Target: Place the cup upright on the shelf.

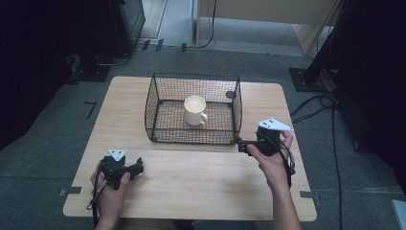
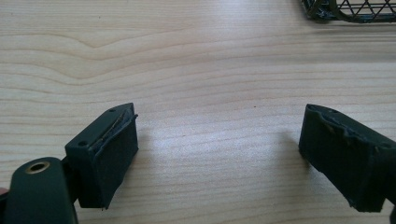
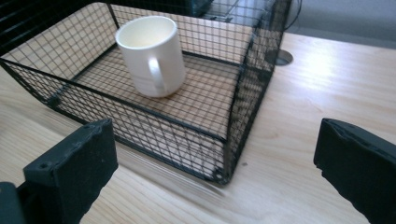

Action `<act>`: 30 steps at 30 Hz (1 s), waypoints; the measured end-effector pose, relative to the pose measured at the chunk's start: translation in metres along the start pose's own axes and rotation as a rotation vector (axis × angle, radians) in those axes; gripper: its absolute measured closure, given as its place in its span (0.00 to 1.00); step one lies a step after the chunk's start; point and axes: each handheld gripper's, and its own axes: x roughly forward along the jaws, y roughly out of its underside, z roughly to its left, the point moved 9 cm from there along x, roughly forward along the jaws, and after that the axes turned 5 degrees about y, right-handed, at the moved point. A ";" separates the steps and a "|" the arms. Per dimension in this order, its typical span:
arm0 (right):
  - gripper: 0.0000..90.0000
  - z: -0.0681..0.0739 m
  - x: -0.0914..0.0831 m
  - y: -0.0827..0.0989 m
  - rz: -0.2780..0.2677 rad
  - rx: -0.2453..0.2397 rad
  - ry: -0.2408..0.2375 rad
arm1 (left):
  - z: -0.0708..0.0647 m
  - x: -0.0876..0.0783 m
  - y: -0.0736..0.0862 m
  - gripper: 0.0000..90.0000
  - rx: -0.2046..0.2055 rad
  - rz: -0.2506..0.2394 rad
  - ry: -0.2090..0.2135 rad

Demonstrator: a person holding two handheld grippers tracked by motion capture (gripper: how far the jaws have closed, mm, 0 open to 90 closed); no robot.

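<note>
High view shows a black wire basket (image 1: pixel 193 108) on the far middle of the wooden tabletop (image 1: pixel 191 177), with a cream mug (image 1: pixel 195 110) standing upright inside it, handle toward the person. The right tool (image 1: pixel 243 145) sits just beside the basket's near right corner, jaws spread wide with nothing between them; the right gripper view looks along them at that corner and the mug (image 3: pixel 152 55) beyond the mesh. The left tool (image 1: pixel 139 167) rests low over bare wood, well apart from the basket, its jaws also wide and empty; in the left gripper view its pads (image 2: pixel 114 154) hover over plain grain, with a corner of the basket (image 2: pixel 350 11) at the top edge.

The work in hand looks like a reach for the mug or the basket with the right tool. To do it well, I would lift the tool above the rim before going in, since the wire wall stands between the jaws and the mug. Come down from above, straddle the mug's wall or handle squarely, and close only once both pads are level. The mug looks smooth and could slip or tip if pinched off-centre. The left tool can steady the basket's near edge if it slides.
</note>
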 end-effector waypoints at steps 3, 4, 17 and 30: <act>0.00 -0.006 -0.001 0.006 0.006 0.010 0.009 | 0.000 0.000 0.000 0.13 0.002 0.002 0.000; 0.00 -0.012 -0.003 0.012 0.013 0.017 0.023 | 0.000 0.000 0.000 0.13 0.002 0.002 0.000; 0.00 -0.055 -0.009 0.052 0.038 0.088 0.118 | 0.000 0.000 0.000 0.13 0.002 0.002 0.000; 0.00 -0.091 -0.018 0.097 0.088 0.136 0.203 | 0.000 0.000 0.000 0.13 0.002 0.002 0.000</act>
